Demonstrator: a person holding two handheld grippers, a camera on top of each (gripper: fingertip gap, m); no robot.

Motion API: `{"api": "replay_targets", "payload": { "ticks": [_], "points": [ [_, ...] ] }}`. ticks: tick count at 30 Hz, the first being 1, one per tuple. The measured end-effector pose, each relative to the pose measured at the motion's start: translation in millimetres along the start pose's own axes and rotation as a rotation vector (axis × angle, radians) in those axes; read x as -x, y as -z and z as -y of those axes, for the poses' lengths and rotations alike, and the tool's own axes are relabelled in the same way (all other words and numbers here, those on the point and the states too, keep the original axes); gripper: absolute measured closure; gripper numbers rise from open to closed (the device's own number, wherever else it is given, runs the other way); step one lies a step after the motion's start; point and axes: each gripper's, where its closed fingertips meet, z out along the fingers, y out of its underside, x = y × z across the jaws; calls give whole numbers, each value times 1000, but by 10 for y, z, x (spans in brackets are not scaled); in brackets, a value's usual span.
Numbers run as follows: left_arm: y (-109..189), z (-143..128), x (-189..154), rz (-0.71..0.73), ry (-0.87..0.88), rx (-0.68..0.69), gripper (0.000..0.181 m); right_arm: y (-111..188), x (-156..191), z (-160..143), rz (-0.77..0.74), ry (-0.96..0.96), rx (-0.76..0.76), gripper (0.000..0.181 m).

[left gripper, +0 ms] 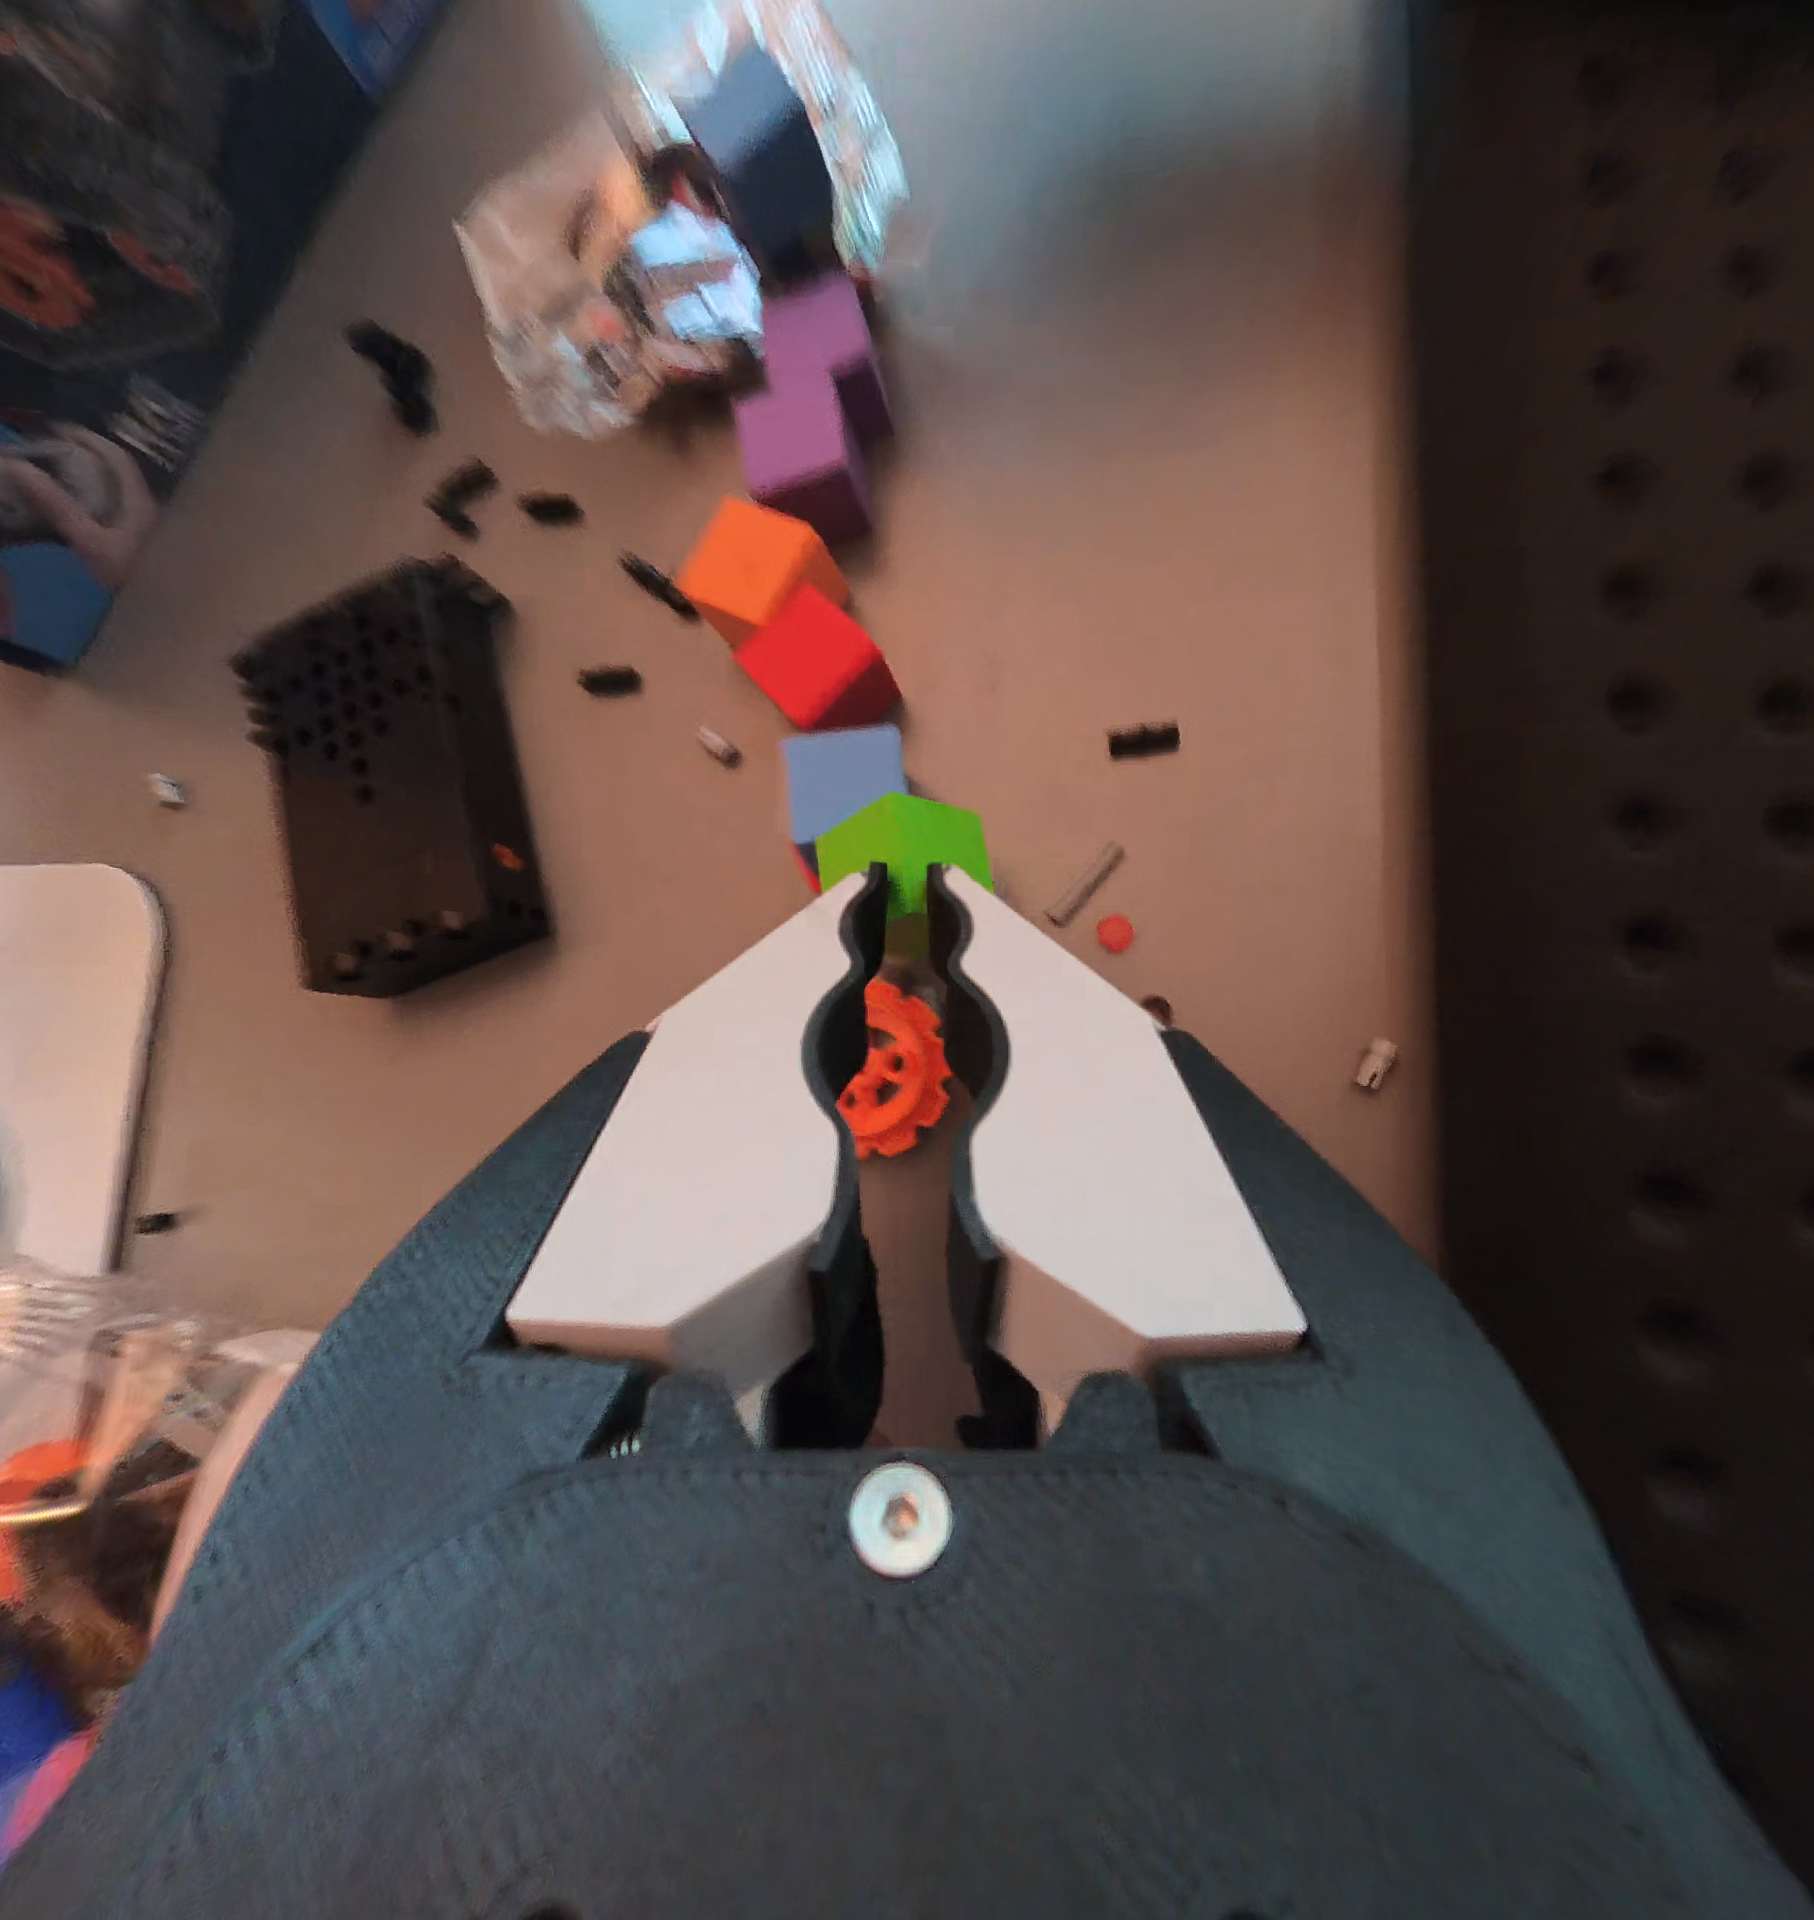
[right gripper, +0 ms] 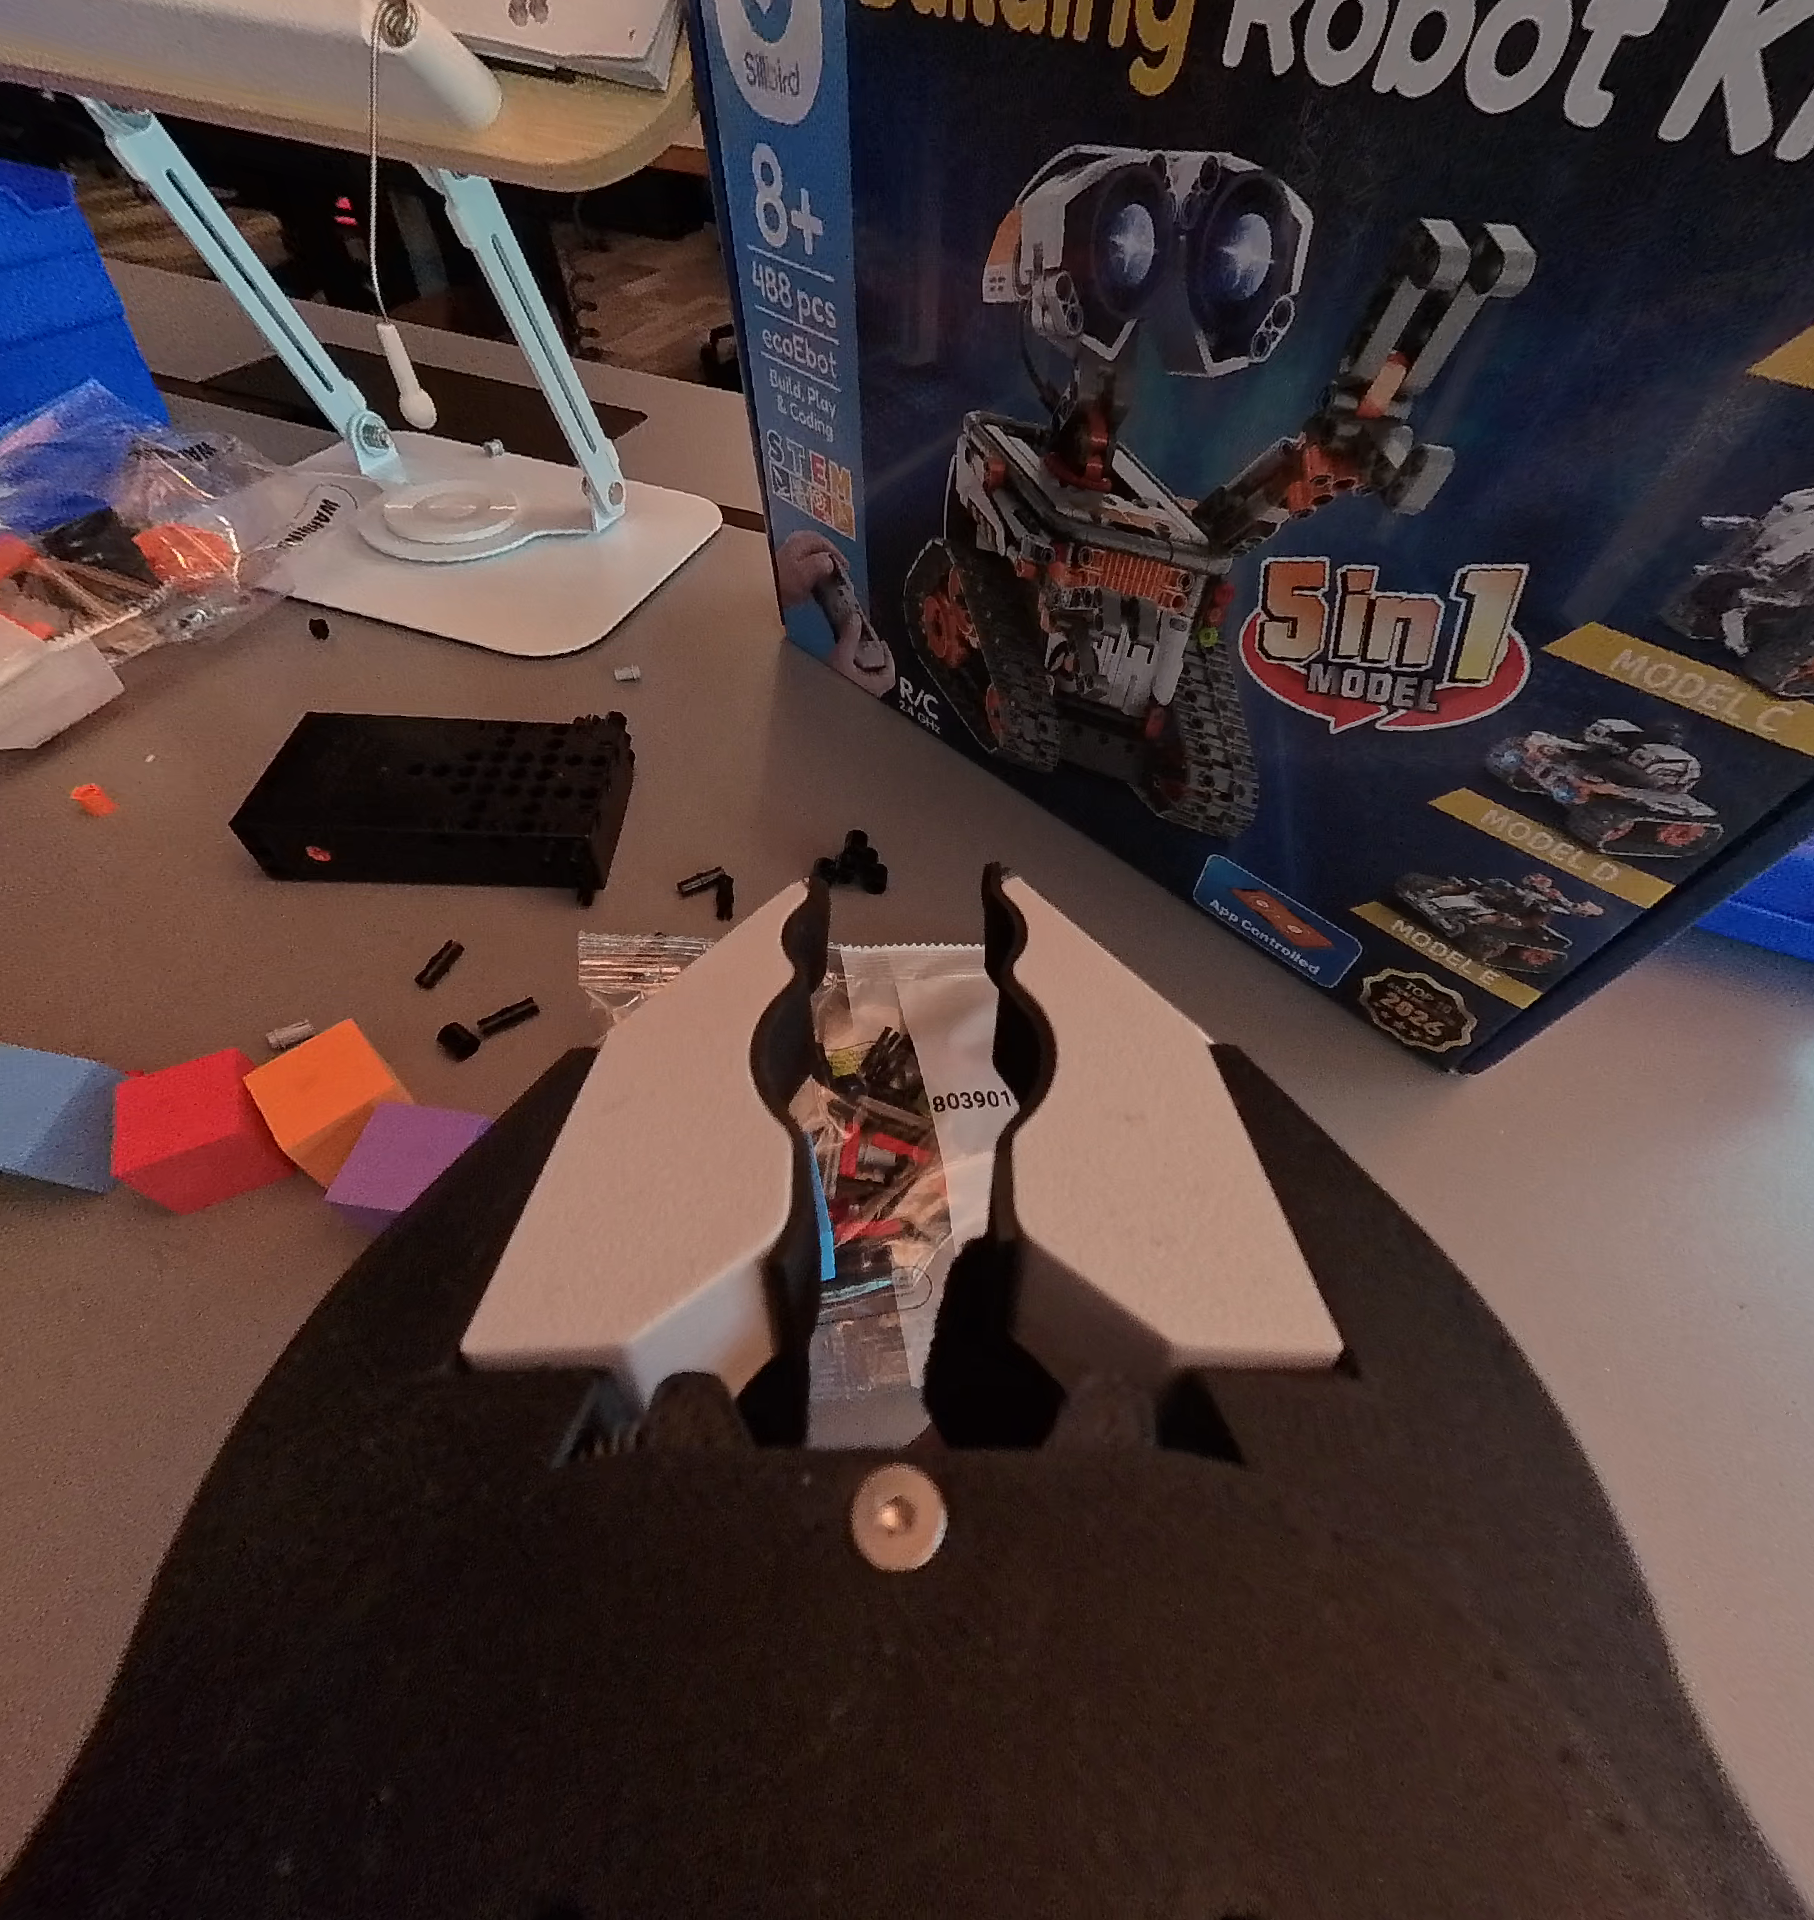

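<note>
Above the grey table (right gripper: 1505,1195), the left gripper (left gripper: 905,883) is nearly closed with an orange gear (left gripper: 887,1075) between its fingers, while the right gripper (right gripper: 903,883) hangs open and empty over a clear parts bag (right gripper: 882,1122).

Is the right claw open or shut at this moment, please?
Open: the right claw shows a clear gap between its fingertips, with the small parts bag lying on the table beneath, ungripped.

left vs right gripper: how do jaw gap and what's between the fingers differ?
The left gripper has jaws nearly closed; the right gripper stands clearly open. Left frames an orange gear, with a green cube at its tips; right frames a clear parts bag. Both have white fingers with black pads.
</note>
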Motion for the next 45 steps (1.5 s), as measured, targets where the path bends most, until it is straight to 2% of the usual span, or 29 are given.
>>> {"api": "replay_targets", "payload": {
  "ticks": [6, 8, 11, 16, 21, 25, 27, 28, 31, 34, 36, 41, 43, 45],
  "points": [
    [102, 130, 343, 42, 13, -22, 175, -8, 24, 2, 9, 4, 1, 153],
    [55, 122, 325, 13, 9, 1, 171, -8, 29, 8, 12, 4, -2, 152],
    [-59, -49, 246, -19, 6, 96, 145, -7, 31, 14, 16, 2, -4, 153],
    [-193, -226, 360, 43, 30, 159, 142, -5, 56, 26, 24, 10, -7, 153],
    [-84, -216, 637, 155, 36, 135, 140, -2, 62, 31, 28, 6, -9, 153],
    [-127, -484, 661, 155, 78, 252, 136, -2, 67, 33, 31, 5, -10, 153],
    [-170, -523, 642, 143, 94, 256, 144, -4, 72, 30, 32, 7, -9, 153],
    [-186, -520, 640, 139, 87, 252, 154, -4, 72, 31, 32, 8, -9, 153],
    [-152, -391, 798, 201, 59, 211, 155, 2, 68, 42, 32, 4, -14, 153],
    [-90, -91, 992, 229, 71, 114, 155, 3, 73, 47, 35, 2, -18, 153],
    [-122, 30, 1110, 207, 94, 95, 155, -5, 78, 43, 37, 4, -16, 153],
    [-396, -95, 1314, 168, 104, 206, 155, -18, 85, 24, 41, 6, -8, 153],
    [-488, -112, 1348, 163, 124, 196, 153, -17, 85, 24, 42, 4, -8, 153],
    [-474, -86, 1445, 235, 108, 170, 142, -15, 90, 31, 45, 4, -11, 153]
  ]
}}
